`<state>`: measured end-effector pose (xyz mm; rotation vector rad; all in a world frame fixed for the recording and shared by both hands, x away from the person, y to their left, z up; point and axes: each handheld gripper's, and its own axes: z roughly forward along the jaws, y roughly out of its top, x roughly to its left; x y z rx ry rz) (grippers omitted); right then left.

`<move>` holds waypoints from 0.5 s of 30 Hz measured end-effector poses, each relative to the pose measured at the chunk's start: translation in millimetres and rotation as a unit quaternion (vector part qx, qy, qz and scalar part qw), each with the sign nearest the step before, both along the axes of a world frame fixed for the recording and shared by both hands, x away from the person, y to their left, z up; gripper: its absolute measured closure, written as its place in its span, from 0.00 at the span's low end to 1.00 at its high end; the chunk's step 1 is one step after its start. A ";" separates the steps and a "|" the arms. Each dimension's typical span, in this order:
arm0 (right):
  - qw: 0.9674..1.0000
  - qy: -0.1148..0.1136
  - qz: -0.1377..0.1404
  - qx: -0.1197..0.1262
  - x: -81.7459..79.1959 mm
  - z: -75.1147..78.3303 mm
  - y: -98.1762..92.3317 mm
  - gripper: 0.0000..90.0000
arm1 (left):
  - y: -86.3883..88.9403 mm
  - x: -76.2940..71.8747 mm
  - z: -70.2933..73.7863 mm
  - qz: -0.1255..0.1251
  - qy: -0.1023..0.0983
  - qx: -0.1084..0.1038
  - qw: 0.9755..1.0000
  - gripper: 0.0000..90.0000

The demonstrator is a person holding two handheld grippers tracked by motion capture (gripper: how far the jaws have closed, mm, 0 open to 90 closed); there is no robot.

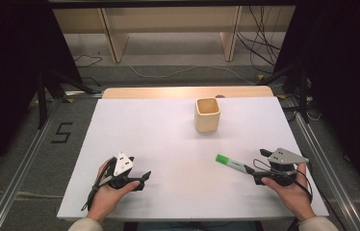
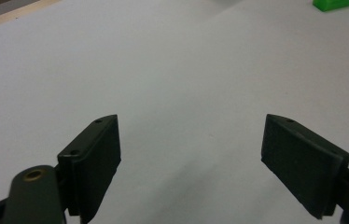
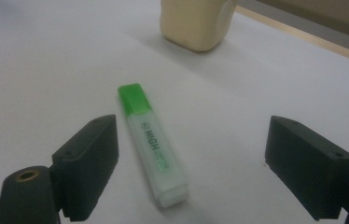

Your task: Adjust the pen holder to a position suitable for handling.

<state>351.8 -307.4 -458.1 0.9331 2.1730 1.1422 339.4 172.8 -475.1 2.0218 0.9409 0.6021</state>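
Observation:
A green-capped highlighter (image 1: 230, 162) lies flat on the white table (image 1: 168, 139) at the right front. In the right gripper view the highlighter (image 3: 154, 147) lies between the wide-apart jaws, nearer the left one, cap pointing away. My right gripper (image 1: 254, 171) is open just behind its back end, held by a hand. A beige square cup (image 1: 207, 115) stands upright at the back centre-right; the cup (image 3: 196, 23) sits beyond the highlighter. My left gripper (image 1: 145, 180) rests open at the front left, nothing between its jaws. The highlighter's cap (image 2: 338, 4) peeks in at the top right.
The table's wooden back edge (image 1: 187, 92) runs behind the white sheet. Beyond it are shelving legs and loose cables (image 1: 260, 43) on the floor. Metal rails (image 1: 29, 154) flank the table on both sides.

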 end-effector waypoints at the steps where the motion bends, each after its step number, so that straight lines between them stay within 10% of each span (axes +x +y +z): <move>1: 1.000 0.000 0.001 -0.001 0.4 0.2 0.1 0.20 | -0.3 -0.2 -0.1 -0.001 0.000 0.001 1.000 0.22; 15: 1.000 -0.013 -0.015 -0.008 3.1 2.4 -3.0 0.31 | -6.2 2.3 -3.0 -0.010 0.007 0.006 1.000 0.23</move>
